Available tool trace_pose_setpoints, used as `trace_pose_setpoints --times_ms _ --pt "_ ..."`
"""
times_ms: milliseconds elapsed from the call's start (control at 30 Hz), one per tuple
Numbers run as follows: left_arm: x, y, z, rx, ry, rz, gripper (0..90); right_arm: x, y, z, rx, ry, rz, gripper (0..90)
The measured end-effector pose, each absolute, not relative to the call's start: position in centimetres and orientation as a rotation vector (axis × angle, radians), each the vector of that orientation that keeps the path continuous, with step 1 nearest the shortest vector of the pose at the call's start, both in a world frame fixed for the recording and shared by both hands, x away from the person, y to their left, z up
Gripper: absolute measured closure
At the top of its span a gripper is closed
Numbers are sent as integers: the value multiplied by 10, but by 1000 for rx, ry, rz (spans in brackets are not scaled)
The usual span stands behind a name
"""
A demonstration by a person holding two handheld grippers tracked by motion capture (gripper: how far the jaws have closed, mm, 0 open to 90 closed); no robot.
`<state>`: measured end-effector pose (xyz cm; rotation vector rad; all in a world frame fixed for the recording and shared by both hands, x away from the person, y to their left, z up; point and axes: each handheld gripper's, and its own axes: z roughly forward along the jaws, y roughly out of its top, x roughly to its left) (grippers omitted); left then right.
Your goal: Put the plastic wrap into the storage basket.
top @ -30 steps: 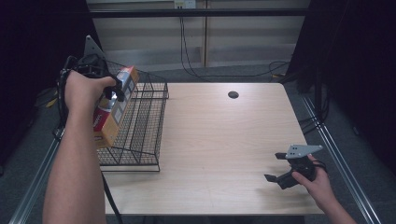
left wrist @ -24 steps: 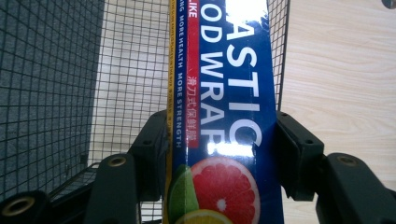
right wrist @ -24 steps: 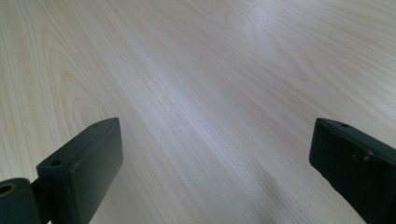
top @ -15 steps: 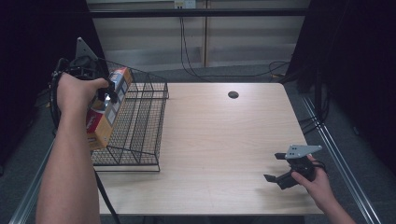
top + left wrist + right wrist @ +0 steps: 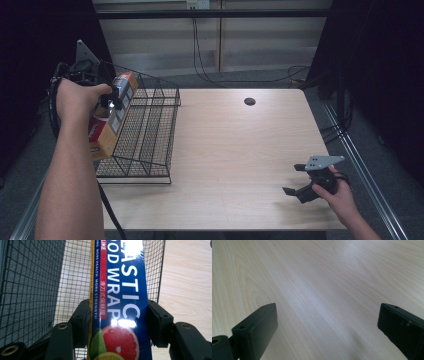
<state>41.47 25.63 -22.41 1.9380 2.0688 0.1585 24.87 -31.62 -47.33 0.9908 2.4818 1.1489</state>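
My left gripper [image 5: 111,100] is shut on a long plastic food wrap box [image 5: 111,122], held up at the left edge of a black wire basket [image 5: 150,130]. In the left gripper view the box [image 5: 120,297] runs upright between the two jaws, blue with white lettering and a grapefruit picture, and the basket mesh [image 5: 37,285] lies behind it. My right gripper [image 5: 295,180] rests low over the near right part of the wooden table [image 5: 240,150]. It is open, with bare wood [image 5: 322,302] between its jaws.
The wire basket stands on the table's left side. A round cable hole [image 5: 249,101] sits near the far edge. Metal rails [image 5: 360,165] run along the table's right side, and cables [image 5: 200,50] lie on the floor behind.
My left hand has drifted left and slightly toward me with the box, from over the basket to its left edge. The right gripper has stayed in place.
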Motion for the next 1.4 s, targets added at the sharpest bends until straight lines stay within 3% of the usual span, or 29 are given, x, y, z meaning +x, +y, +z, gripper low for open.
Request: trace_pose_setpoints --times_ms 1400 --pt "420 282 -255 1889 2145 190 441 249 -316 -477 988 2492 1132 30"
